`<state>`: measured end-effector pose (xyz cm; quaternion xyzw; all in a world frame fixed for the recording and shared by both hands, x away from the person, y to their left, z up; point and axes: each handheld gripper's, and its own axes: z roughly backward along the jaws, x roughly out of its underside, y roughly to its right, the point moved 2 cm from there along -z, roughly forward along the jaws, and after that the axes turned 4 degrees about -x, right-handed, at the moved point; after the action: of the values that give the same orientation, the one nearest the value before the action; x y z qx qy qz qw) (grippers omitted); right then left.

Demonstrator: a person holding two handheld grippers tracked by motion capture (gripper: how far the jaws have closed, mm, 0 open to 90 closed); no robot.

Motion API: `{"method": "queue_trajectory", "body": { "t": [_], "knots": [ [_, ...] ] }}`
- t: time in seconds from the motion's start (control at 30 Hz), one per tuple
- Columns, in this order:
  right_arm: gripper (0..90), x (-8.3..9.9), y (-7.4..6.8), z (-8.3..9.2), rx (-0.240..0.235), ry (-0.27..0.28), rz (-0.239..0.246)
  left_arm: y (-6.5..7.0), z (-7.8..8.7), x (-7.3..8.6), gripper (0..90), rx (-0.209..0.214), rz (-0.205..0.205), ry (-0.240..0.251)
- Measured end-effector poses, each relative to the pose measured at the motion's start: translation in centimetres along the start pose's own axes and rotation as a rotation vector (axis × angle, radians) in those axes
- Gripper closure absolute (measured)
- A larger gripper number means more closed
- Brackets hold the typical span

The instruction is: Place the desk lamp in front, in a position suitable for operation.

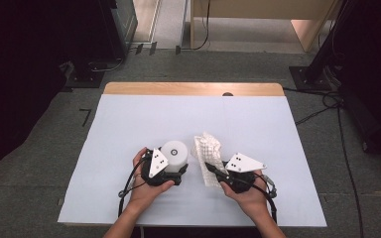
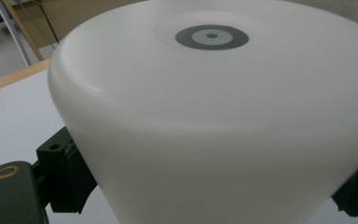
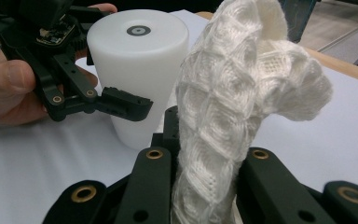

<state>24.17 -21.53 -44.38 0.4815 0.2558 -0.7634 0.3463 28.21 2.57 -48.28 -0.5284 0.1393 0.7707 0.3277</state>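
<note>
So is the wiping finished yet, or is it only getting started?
Looks like only getting started. Done: the left gripper is clamped around the white cup-shaped object, which stands on the table, and the right gripper has pinched the white cloth. In hand: both are held side by side. Left: the cloth looks not yet against the object, so probably all the wiping.

So the cup [image 1: 174, 154] sits upside down on the desk [image 1: 129, 124], a bit left of centre and toward the near edge. The cloth [image 1: 207, 151] is just to its right, close but not touching. The left tool [image 1: 171, 171] is on the cup's near side with a jaw on each side of it. The right tool [image 1: 212, 168] comes at the cloth from the near right, with the cloth between its jaws.
</note>
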Motion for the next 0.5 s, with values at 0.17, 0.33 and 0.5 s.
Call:
{"method": "queue_trajectory", "body": {
  "t": [0.17,0.33,0.5],
  "knots": [
    [78.9,0.0,0.0,0.0,0.001,-0.002,0.001,-0.3,0.7,-0.3,5.2,-0.029,0.048,0.031],
    [78.9,0.0,0.1,0.0,0.003,-0.001,0.0,0.7,1.0,-0.6,3.5,-0.117,0.11,0.035],
    [78.9,0.1,0.0,-0.1,0.001,-0.006,0.004,2.0,0.5,-0.2,3.6,-0.227,0.185,-0.004]
  ]
}}
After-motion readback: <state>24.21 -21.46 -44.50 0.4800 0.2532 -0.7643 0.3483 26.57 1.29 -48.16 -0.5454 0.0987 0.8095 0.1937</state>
